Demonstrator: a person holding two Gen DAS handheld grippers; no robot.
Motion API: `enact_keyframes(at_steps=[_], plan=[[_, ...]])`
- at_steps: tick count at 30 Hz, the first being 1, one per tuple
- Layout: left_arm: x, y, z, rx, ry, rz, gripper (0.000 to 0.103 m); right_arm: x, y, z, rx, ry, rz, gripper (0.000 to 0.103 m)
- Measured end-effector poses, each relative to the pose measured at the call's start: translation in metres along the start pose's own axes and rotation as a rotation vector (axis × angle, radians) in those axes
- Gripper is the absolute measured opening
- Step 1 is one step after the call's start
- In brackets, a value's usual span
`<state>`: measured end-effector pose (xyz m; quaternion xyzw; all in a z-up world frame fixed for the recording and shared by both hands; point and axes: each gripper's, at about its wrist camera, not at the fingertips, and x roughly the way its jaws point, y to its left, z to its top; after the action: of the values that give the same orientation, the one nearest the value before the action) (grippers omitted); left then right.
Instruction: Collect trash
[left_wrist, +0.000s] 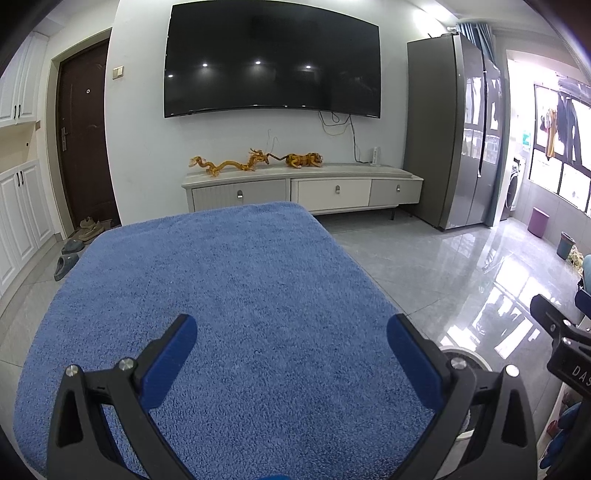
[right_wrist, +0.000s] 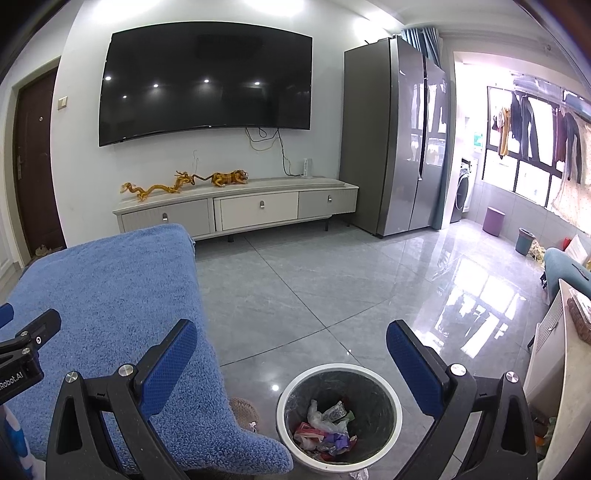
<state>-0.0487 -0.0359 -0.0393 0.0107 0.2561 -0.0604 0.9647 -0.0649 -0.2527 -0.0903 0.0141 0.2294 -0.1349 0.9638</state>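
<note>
Two empty tools (left_wrist: 291, 334) (right_wrist: 291, 339) — one bin (right_wrist: 338, 373), perhaps full.

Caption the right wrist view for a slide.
Open right gripper above a trash-filled bin beside the blue towel.

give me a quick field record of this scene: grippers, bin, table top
left gripper: open, empty, above the blue towel-covered table
right gripper: open, empty, above the floor near the bin
bin: round white-rimmed trash bin with dark liner, on grey floor tiles beside the table
bin contents: crumpled wrappers and plastic
table top: no trash visible
</note>
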Motion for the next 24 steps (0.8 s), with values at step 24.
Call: enact_keyframes(at_steps=[24], plan=[[-0.0029,-0.0039,-0.0061,0.022,0.002,0.005,0.103,0.0085,-0.0009,-0.0055,0.013,0.028,0.024,0.103]])
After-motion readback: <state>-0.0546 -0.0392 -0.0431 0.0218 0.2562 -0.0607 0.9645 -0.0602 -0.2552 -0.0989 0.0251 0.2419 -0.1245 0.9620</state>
